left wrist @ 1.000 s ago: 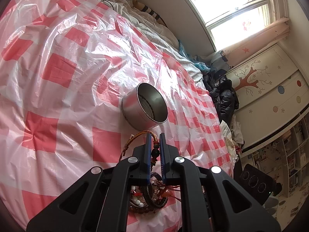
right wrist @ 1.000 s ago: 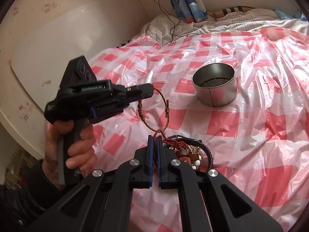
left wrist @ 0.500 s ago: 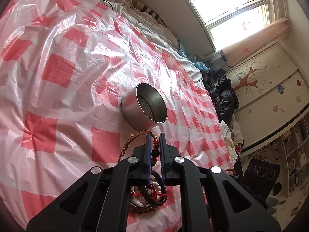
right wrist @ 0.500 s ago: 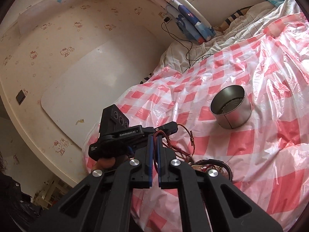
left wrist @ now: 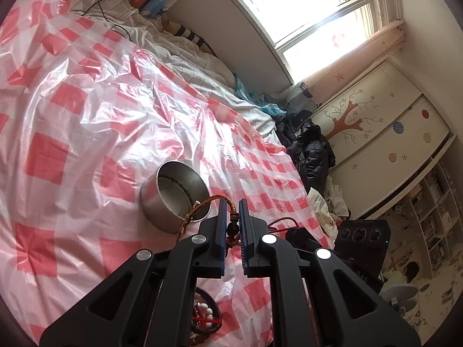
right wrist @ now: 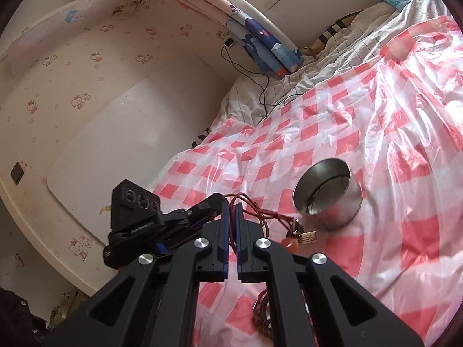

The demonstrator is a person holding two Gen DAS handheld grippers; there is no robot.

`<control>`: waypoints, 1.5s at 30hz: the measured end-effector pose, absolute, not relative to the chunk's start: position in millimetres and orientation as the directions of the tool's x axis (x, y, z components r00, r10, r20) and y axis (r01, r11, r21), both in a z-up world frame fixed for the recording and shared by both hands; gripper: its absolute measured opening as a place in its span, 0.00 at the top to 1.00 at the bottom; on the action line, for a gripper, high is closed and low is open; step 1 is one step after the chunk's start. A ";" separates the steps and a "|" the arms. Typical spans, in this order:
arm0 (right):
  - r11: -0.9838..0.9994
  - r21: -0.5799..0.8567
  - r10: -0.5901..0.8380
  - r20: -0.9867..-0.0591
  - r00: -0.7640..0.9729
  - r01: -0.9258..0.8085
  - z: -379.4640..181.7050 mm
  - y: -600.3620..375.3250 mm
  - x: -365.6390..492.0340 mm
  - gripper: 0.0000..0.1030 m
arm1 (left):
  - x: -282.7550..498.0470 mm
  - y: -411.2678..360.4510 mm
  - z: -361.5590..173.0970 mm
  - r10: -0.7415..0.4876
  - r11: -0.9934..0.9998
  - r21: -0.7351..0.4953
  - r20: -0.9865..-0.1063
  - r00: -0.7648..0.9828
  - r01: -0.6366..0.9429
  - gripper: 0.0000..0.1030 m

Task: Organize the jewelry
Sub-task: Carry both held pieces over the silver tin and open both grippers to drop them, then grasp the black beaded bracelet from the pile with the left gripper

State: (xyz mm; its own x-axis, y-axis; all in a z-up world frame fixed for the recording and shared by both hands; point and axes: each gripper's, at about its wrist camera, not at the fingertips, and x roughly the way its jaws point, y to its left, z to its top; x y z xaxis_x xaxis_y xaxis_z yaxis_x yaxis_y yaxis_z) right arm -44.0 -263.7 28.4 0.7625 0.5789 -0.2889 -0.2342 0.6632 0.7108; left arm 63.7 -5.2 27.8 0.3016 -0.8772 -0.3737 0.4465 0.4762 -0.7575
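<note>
bracelet (left wrist: 214,206) lifted clear of pile (left wrist: 206,316), pinched (beads) in left gripper (left wrist: 231,206).

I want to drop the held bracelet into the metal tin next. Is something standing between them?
Nothing visible does. The braided bracelet hangs from the left gripper just beside the open metal tin; only bare checkered plastic sheet lies around it.

Two wrist fisheyes above the checked bed cover

We looked along the left fingers toward the window (left wrist: 315,20) and wardrobe, and along the right fingers toward the papered wall. Both sat close over the cover (left wrist: 86,121), sharing the metal tin (left wrist: 173,195) (right wrist: 328,192) at mid-frame; our right view also caught the left gripper (right wrist: 222,202).
</note>
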 end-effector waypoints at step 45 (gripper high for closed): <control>0.877 0.472 0.268 -0.635 0.725 0.089 -5.6 -255.4 -99.9 0.23 | 23.3 -42.7 -28.8 -0.655 0.711 -0.531 -0.740 0.156 0.461 0.40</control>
